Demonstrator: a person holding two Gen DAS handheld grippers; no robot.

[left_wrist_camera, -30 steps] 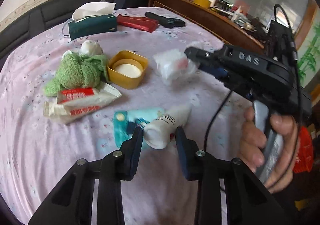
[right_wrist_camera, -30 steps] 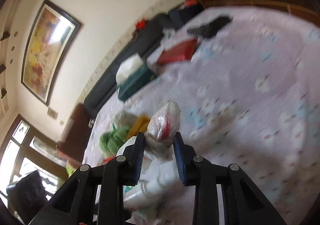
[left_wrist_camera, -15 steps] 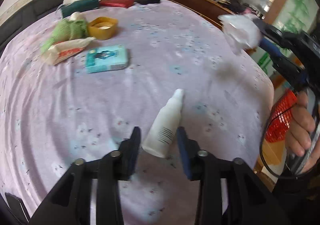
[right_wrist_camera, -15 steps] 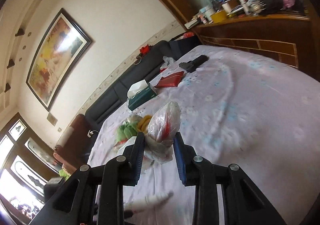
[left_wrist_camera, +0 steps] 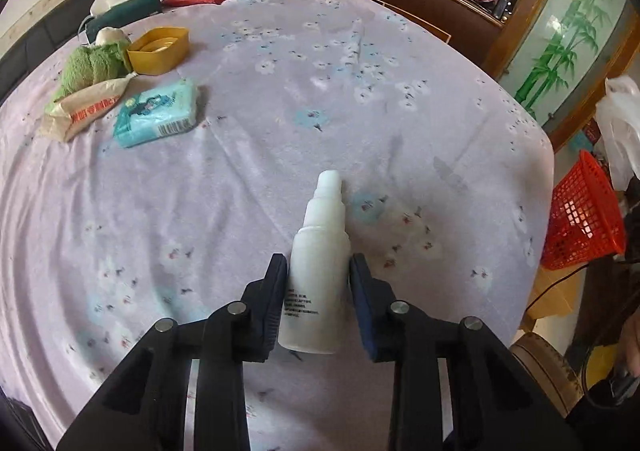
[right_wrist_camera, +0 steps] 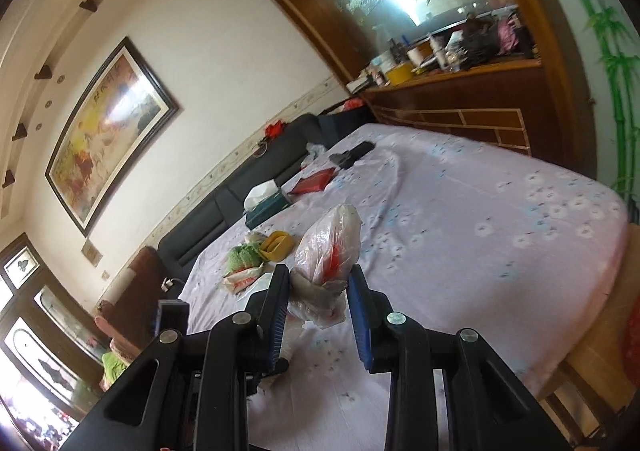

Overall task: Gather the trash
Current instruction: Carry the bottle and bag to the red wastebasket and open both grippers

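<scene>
Trash in both tools, basket next.
Your left tool point(left_wrist_camera: 319, 275) clamps the white bottle point(left_wrist_camera: 317, 271), jaws just closing; right tool point(right_wrist_camera: 318, 285) pinches the plastic bag point(right_wrist_camera: 328, 251); swing both over the red basket point(left_wrist_camera: 582, 217).

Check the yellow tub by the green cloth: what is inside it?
The left wrist view shows a pale round disc on the floor of the yellow tub. Its near wall hides the rest of the floor, and nothing shows what the disc is.
</scene>
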